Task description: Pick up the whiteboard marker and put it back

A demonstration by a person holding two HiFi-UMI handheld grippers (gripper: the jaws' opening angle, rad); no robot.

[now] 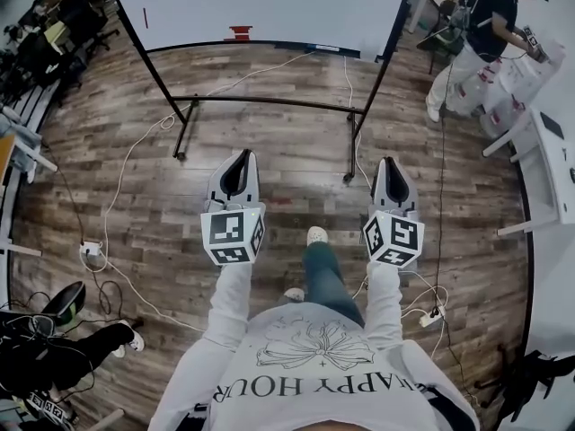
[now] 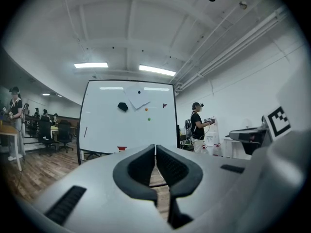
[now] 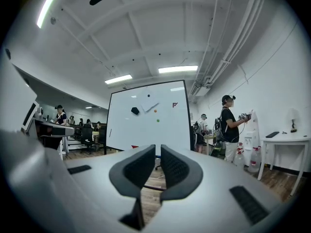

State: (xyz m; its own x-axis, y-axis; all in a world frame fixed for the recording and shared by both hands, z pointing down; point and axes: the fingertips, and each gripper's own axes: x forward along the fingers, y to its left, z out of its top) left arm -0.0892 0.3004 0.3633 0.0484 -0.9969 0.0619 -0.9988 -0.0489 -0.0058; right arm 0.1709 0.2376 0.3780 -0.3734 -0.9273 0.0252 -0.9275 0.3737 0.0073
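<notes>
Whiteboard [image 1: 269,7] on its stand at the far side, marker [image 1: 145,18] a thin stick on the board's left part, left gripper [image 1: 241,157] near, clenched, empty, right gripper [image 1: 388,162] near, clenched, empty, person [image 1: 485,25] far right.

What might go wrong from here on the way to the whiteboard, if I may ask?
A power strip and its white cables lie on the floor, a likely trip hazard. The whiteboard stand's low crossbar could catch the person's shoe. The left gripper and right gripper are both shut; their fingers must open before any grasp.
</notes>
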